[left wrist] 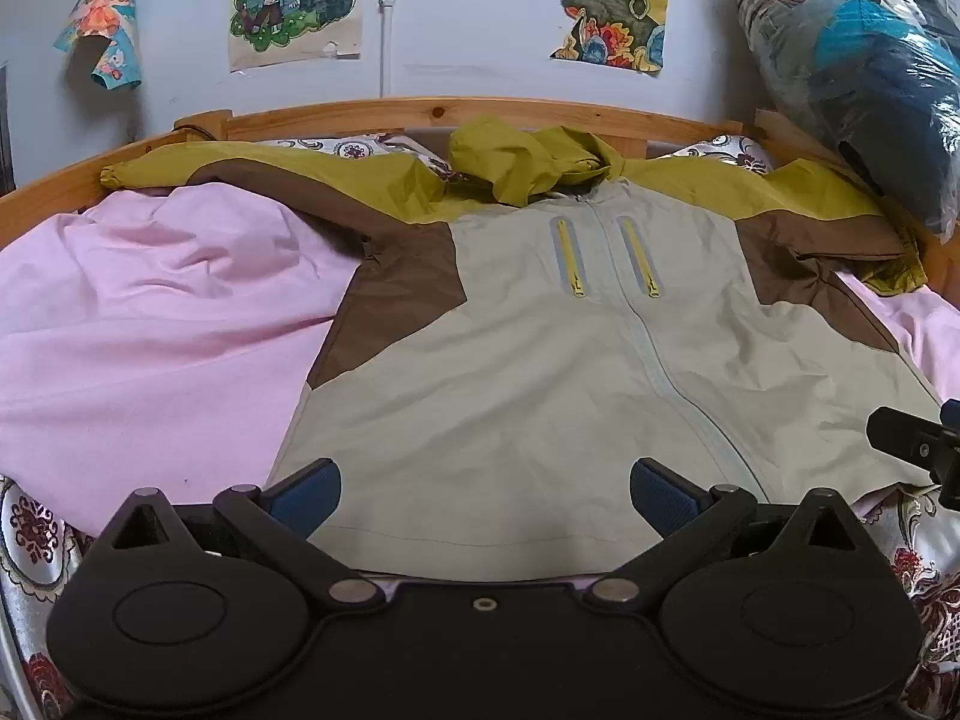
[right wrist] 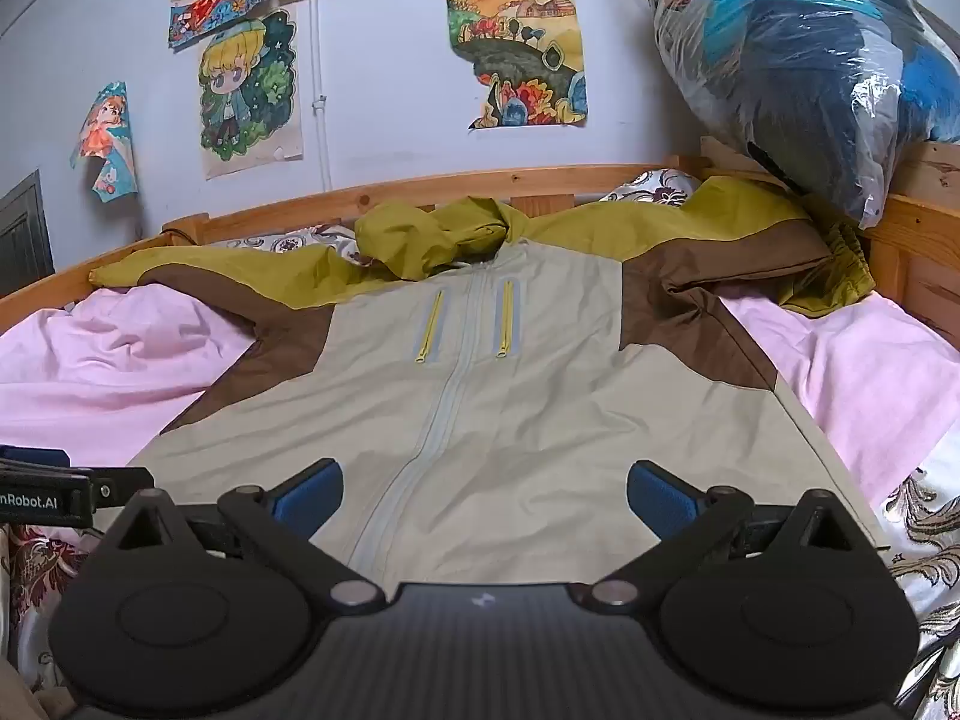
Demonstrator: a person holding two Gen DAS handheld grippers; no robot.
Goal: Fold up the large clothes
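A large jacket (left wrist: pixel 540 348) lies front up and spread flat on the bed, beige body, brown side panels, olive-yellow sleeves and hood (left wrist: pixel 522 162), zip closed. Its hem is nearest me. My left gripper (left wrist: pixel 485 495) hovers open over the hem's left half, nothing between its blue pads. My right gripper (right wrist: pixel 485 495) hovers open over the hem (right wrist: pixel 540 540) just right of the zip, also with nothing in it. The right gripper's black body (left wrist: pixel 918 444) shows at the right edge of the left wrist view; the left gripper's body (right wrist: pixel 42 495) shows at the left edge of the right wrist view.
A pink sheet (left wrist: pixel 150 330) covers the bed under the jacket, with a patterned quilt (left wrist: pixel 36 528) at the near edge. A wooden bed rail (left wrist: pixel 420 111) runs along the back. A plastic-wrapped dark bundle (right wrist: pixel 810 60) rests on the right rail. Posters (right wrist: pixel 516 48) hang on the wall.
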